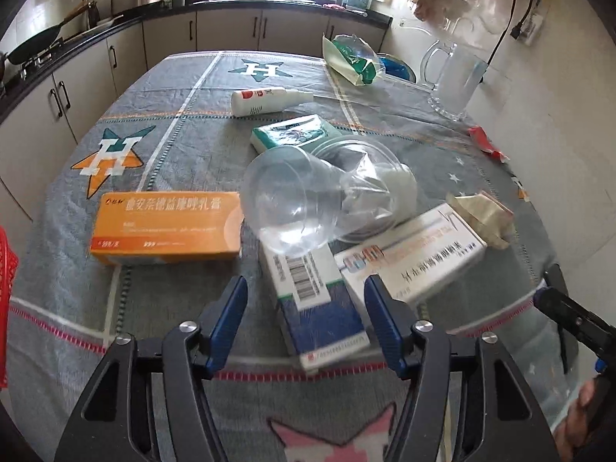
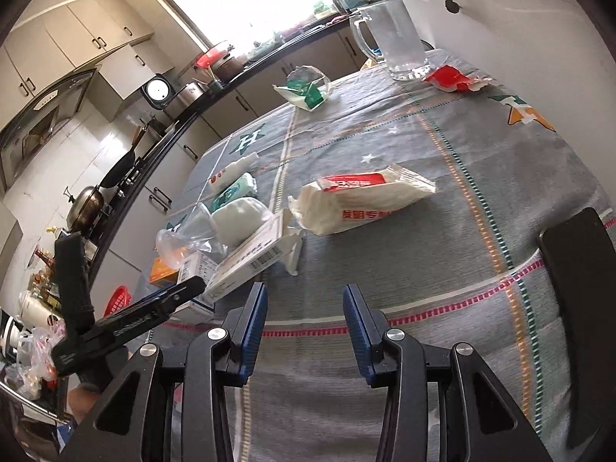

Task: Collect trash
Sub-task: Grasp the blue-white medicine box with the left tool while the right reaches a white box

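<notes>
Trash lies on a grey table point(image 1: 184, 142). My left gripper point(image 1: 306, 292) is open, its jaws to either side of a blue-and-white medicine box point(image 1: 315, 300). Beyond it lie a clear plastic cup point(image 1: 296, 200), an orange box point(image 1: 165, 227), a white-blue box point(image 1: 415, 258), a green tissue pack point(image 1: 296, 133) and a white spray bottle point(image 1: 269, 100). My right gripper point(image 2: 306, 308) is open and empty above bare cloth. A white-and-red wrapper point(image 2: 362, 200) lies ahead of it, and the box pile point(image 2: 238, 258) is to its left.
A glass pitcher point(image 1: 454, 81) stands at the far right edge, near a red wrapper point(image 1: 487, 142) and a green-white bag point(image 1: 350, 59). A red basket point(image 1: 5, 292) is at the left edge. A dark chair back point(image 2: 577, 300) is at the right. Kitchen counters run behind.
</notes>
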`<action>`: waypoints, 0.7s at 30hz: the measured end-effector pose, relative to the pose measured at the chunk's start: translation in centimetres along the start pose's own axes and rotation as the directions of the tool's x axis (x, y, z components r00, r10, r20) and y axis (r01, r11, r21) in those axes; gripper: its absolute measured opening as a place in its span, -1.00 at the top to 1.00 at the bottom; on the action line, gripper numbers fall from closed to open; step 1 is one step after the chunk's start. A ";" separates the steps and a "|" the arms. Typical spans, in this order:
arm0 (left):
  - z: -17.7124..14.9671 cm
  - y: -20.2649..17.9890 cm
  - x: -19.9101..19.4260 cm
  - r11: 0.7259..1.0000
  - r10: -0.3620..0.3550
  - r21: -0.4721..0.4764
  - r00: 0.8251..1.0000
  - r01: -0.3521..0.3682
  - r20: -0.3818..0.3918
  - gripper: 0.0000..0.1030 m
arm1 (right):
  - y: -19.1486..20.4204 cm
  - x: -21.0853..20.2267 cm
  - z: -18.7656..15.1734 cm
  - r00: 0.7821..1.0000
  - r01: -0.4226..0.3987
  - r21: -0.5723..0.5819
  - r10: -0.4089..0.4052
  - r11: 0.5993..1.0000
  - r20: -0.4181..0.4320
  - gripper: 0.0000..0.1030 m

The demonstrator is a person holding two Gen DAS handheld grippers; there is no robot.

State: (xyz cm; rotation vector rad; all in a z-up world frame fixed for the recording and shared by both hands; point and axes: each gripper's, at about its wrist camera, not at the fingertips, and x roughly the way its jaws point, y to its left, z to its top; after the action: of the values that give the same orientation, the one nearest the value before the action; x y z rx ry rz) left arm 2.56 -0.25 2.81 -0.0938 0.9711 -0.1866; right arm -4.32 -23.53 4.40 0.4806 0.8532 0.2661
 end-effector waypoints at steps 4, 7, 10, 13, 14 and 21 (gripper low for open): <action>0.3 0.6 1.0 1.000 0.012 -0.013 1.000 -0.012 0.004 0.29 | -0.6 0.4 0.3 1.000 0.004 0.011 -0.004 1.000 -0.005 0.13; 0.0 1.0 0.9 1.000 0.019 -0.007 1.000 -0.019 0.007 0.35 | -0.8 0.8 0.3 1.000 0.003 0.023 -0.003 1.000 -0.019 0.13; -1.0 1.3 0.1 1.000 0.016 0.005 1.000 -0.016 0.012 0.35 | -0.7 1.4 0.4 0.999 -0.007 0.030 0.008 1.000 -0.034 0.13; -2.5 2.1 -1.1 1.000 0.008 0.005 1.000 -0.008 0.015 0.35 | -0.5 2.4 0.8 0.997 -0.044 0.049 0.047 0.998 -0.059 0.13; -2.9 2.4 -1.4 1.000 0.005 0.002 1.000 -0.005 0.017 0.35 | -0.5 3.1 1.0 0.994 -0.076 0.061 0.081 0.995 -0.075 0.13; -4.1 3.8 -2.4 1.000 -0.011 -0.006 0.999 0.011 0.033 0.35 | -0.2 6.3 1.6 0.984 -0.129 0.153 0.146 0.980 -0.104 0.13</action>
State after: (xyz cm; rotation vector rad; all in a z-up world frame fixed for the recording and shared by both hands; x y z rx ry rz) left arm -1.67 3.96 1.87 -0.1078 0.9382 -0.1912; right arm 0.87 -21.58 1.06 0.6679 0.9570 0.3629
